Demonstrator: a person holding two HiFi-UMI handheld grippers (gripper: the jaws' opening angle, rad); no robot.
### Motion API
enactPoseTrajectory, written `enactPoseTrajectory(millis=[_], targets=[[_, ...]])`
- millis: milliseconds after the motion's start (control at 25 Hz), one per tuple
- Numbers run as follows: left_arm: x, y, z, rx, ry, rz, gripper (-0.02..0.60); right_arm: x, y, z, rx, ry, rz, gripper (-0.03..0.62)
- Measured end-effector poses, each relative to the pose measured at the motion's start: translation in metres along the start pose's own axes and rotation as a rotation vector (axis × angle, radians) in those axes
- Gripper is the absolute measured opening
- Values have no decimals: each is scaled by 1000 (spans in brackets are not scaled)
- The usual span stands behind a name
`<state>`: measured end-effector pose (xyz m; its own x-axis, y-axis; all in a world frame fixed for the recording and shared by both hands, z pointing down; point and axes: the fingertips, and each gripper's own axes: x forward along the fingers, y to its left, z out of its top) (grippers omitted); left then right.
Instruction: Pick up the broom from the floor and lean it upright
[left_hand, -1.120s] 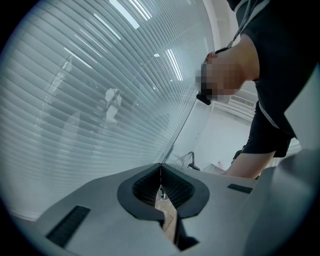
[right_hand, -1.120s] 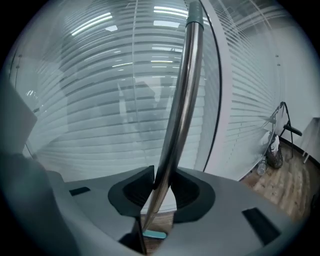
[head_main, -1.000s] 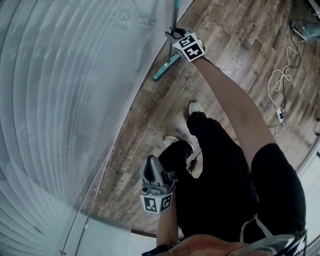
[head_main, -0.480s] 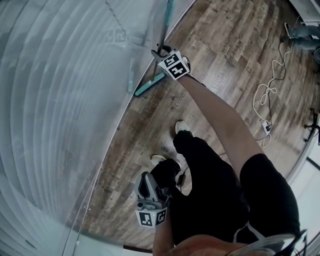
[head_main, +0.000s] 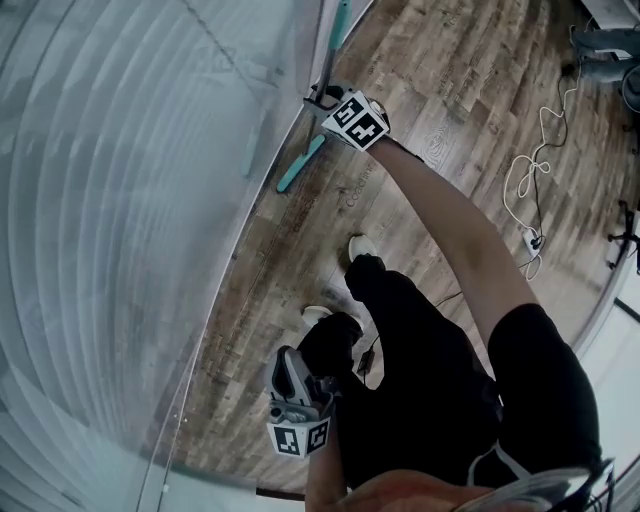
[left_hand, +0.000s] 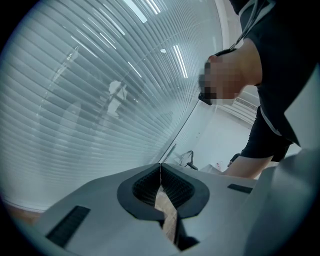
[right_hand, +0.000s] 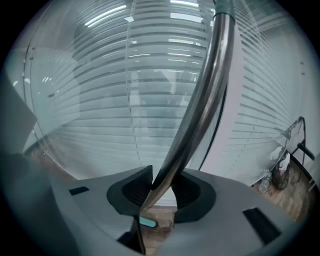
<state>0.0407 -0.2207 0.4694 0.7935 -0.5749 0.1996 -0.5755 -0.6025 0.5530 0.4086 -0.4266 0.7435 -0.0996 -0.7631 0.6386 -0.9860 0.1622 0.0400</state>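
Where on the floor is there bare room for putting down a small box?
Free: the wooden floor between the shoes and the white cable; also the strip along the glass wall, nearer than the broom head. Crowded: around the broom head and by the cable.

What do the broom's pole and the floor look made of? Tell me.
Broom's pole: probably metal, polished grey, with long bright highlights running along the tube.
Floor: wood or wood-look planks, matte brown, showing grain and board seams.
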Motion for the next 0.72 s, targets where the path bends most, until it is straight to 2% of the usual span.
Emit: enactPoseTrajectory(millis=[120,200,440,720], targets=[[-4,0,0,3,26,-8,20,-16,-4,-12,-55,92,81,118],[-4,-4,-3,-4,39,-14,20,-29,-14,-25,-76,151,105,110],[6,-21,0,-14,46,-48,20,-64,-51,-43,-110,236,76,104],[0,-30,1,-29,85,-77,20,-107,-68,-54,-171,303,82,98]])
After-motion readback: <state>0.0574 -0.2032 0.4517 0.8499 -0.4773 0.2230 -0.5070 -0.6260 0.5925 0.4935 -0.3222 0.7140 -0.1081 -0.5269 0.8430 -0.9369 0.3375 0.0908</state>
